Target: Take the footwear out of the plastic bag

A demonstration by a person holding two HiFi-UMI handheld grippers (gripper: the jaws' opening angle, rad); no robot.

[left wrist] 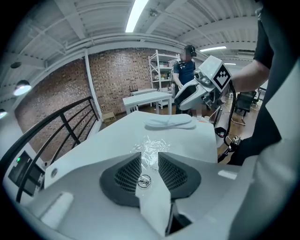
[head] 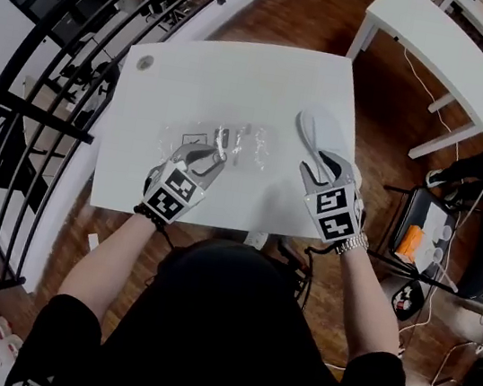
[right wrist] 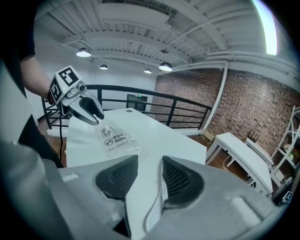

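A clear plastic bag (head: pixel 231 143) lies crumpled in the middle of the white table (head: pixel 243 70). My left gripper (head: pixel 213 160) is shut on the bag's near edge; in the left gripper view the printed film (left wrist: pixel 151 149) runs up between the dark pads. A white slipper (head: pixel 317 134) lies outside the bag at the right, also seen flat on the table as the slipper (left wrist: pixel 169 123). My right gripper (head: pixel 318 165) is shut on the slipper's near end; its thin white edge (right wrist: pixel 157 201) sits between the jaws. The right gripper view shows the left gripper (right wrist: pixel 89 110) lifting the bag (right wrist: pixel 115 137).
A black railing (head: pixel 52 67) runs along the left side. A second white table (head: pixel 437 46) stands at the back right, and a dark chair (head: pixel 429 240) with an orange item is at the right. A small round mark (head: pixel 144 61) is on the table's far left corner.
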